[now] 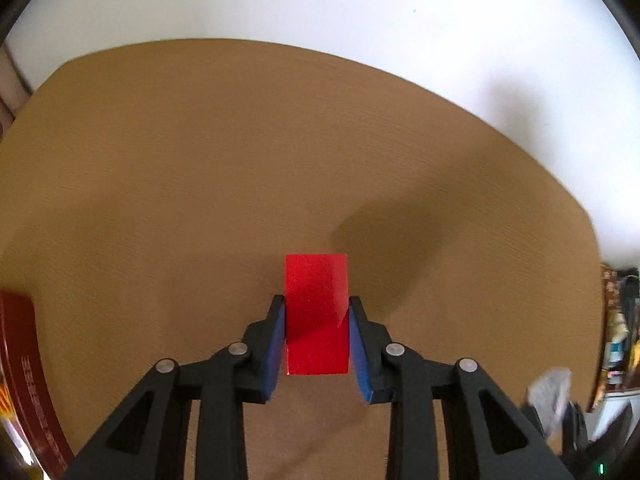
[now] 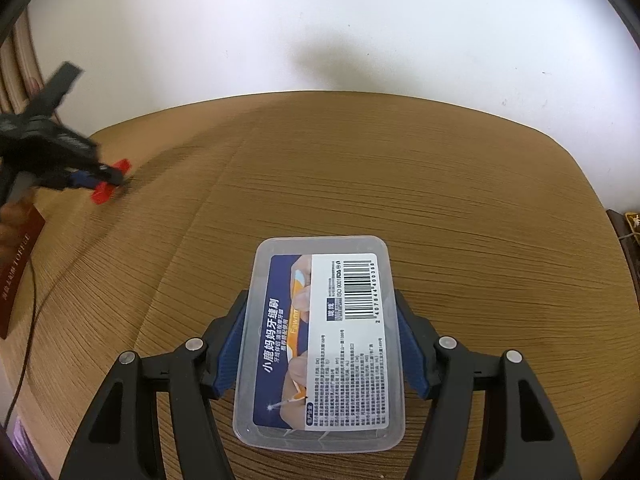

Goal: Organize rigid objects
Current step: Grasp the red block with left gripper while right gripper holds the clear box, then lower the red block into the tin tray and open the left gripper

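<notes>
Black linkage arms filled the bottom of both wrist views. In the left wrist view, the left gripper [image 1: 317, 322] had its jaws clenched on a red block [image 1: 316, 312], the blue pads [image 1: 276, 344] pressing its two long sides low in the centre of the frame; whether the block rested on the wooden table [image 1: 200, 152] or hung just above it could not be told. In the right wrist view, the right gripper [image 2: 320, 344] straddled a clear plastic box of interdental brushes [image 2: 320, 340] at the lower centre, blue pads against its long walls, so the jaws appeared to be grasping it, though how firmly was unclear. The left gripper with the block also showed blurred at the left edge of that view, beside a dark red toffee box [image 2: 16, 264] and a thin black cable [image 2: 32, 320]. The risks, as judged: the block was held near one end, so it could pivot between the pads; the box's smooth, slightly flexible walls could bow and slip free if lifted; and the cable at the lower left could snag anything carried over it.
</notes>
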Available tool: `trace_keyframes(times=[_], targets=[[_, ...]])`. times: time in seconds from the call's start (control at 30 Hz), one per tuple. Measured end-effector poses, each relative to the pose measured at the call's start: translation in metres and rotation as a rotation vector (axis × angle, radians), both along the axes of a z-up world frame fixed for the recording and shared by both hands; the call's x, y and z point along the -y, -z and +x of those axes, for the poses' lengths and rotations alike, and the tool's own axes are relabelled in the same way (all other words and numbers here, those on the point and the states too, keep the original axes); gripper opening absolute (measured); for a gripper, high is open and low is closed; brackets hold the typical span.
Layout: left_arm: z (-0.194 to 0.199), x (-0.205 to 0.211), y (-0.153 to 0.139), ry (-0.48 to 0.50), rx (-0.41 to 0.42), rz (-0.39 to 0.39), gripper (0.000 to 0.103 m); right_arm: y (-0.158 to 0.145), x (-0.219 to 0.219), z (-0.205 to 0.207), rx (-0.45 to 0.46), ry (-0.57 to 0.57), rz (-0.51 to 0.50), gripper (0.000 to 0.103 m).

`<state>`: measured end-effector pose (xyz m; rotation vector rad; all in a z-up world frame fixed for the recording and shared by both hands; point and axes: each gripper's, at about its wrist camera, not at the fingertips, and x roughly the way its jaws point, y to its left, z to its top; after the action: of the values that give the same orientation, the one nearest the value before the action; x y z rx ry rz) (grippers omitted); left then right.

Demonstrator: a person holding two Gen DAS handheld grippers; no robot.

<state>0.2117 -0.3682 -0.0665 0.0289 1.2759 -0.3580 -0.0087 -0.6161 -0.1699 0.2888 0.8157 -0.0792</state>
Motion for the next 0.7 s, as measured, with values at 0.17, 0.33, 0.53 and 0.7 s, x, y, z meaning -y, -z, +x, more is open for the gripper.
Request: trace_keyframes(times=[0.17,0.33,0.53,0.7], targets=[[-0.065,-0.062,-0.029,-0.038,0.000,-0.070,0.030,-0.003,0.000,0.002,-0.006,-0.001,-0.012,0.064],[-0.120,-0.170,-0.068,-0.151,0.012,-0.098,0.030,-0.006,-0.005,0.007,-0.015,-0.002,-0.032,0.064],[-0.127,-0.313,-0.099,-0.355,0.139,0.068,0.030,-0.006,-0.014,0.013,-0.029,0.002,-0.063,0.064],[-0.111,-0.372,-0.078,-0.409,0.103,0.123,0.030,-0.009,-0.020,0.021,-0.036,0.006,-0.077,0.064]])
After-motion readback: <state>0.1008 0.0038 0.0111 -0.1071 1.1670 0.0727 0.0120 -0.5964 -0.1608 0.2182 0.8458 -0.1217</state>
